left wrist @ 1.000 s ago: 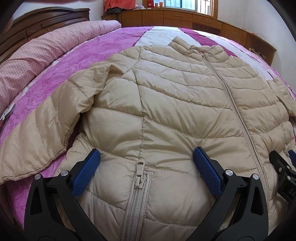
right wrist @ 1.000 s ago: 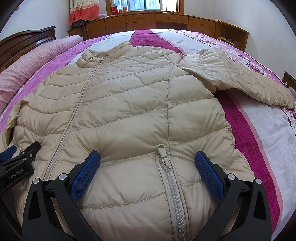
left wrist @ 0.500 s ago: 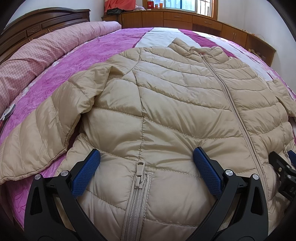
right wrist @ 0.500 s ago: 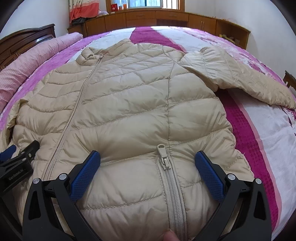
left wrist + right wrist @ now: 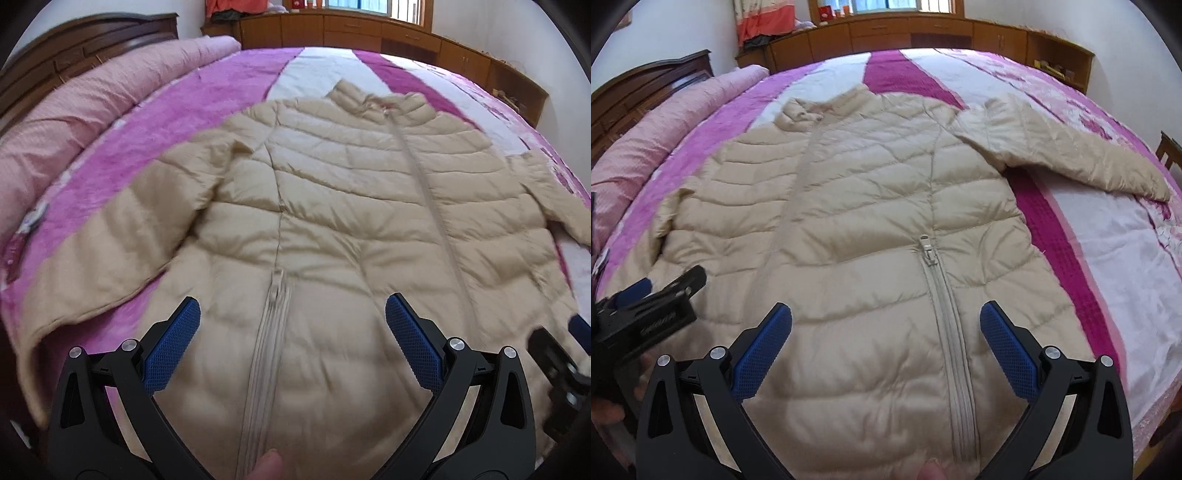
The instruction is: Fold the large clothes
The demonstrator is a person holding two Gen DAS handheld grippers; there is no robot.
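Note:
A beige quilted puffer jacket (image 5: 332, 206) lies flat and zipped, front up, on the bed, collar far and hem near; it also shows in the right wrist view (image 5: 871, 229). Its sleeves spread out to the left (image 5: 110, 251) and right (image 5: 1063, 151). My left gripper (image 5: 291, 343) is open, hovering above the hem by the left pocket zipper (image 5: 273, 332). My right gripper (image 5: 886, 343) is open above the hem by the right pocket zipper (image 5: 934, 280). Each gripper shows at the edge of the other's view.
The bed has a magenta and white cover (image 5: 1108, 258). A pink rolled quilt (image 5: 74, 110) lies along the left side by a dark wooden headboard (image 5: 74, 48). Wooden cabinets (image 5: 923, 33) line the far wall. A chair back (image 5: 1169, 151) stands at the right.
Both grippers have pulled back and risen from the jacket's hem, so more of the jacket and bed shows. The jaws stay open. The jacket has not moved.

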